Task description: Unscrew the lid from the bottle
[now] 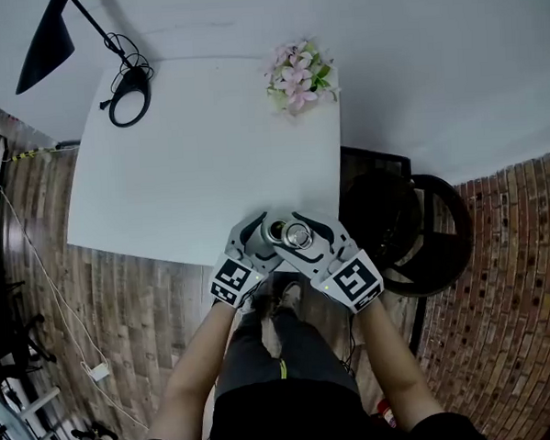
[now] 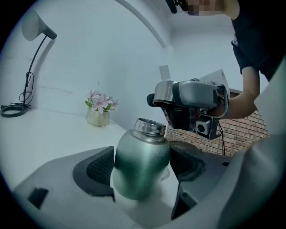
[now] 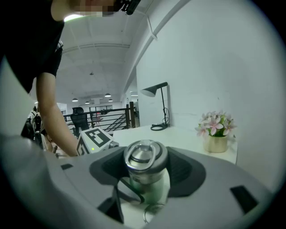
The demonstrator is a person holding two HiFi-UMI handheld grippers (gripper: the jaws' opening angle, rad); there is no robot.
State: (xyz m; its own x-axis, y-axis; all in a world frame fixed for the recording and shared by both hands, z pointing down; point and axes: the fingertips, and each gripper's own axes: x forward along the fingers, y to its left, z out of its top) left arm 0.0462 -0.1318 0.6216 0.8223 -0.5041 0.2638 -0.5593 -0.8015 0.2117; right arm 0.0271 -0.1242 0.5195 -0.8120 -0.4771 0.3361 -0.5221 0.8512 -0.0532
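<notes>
A green metal bottle stands at the near edge of the white table, and my left gripper is shut on its body. Its silver neck is bare and open at the top. The silver lid with a ring on top hangs above and to the right of the neck, apart from it, and my right gripper is shut on it. In the right gripper view the lid sits between the jaws of that gripper, with the green bottle below. From the head view the lid and both grippers crowd together.
A small pot of pink flowers stands at the table's far right corner. A black desk lamp with its round base and cable occupies the far left. A dark round chair sits right of the table on the brick-patterned floor.
</notes>
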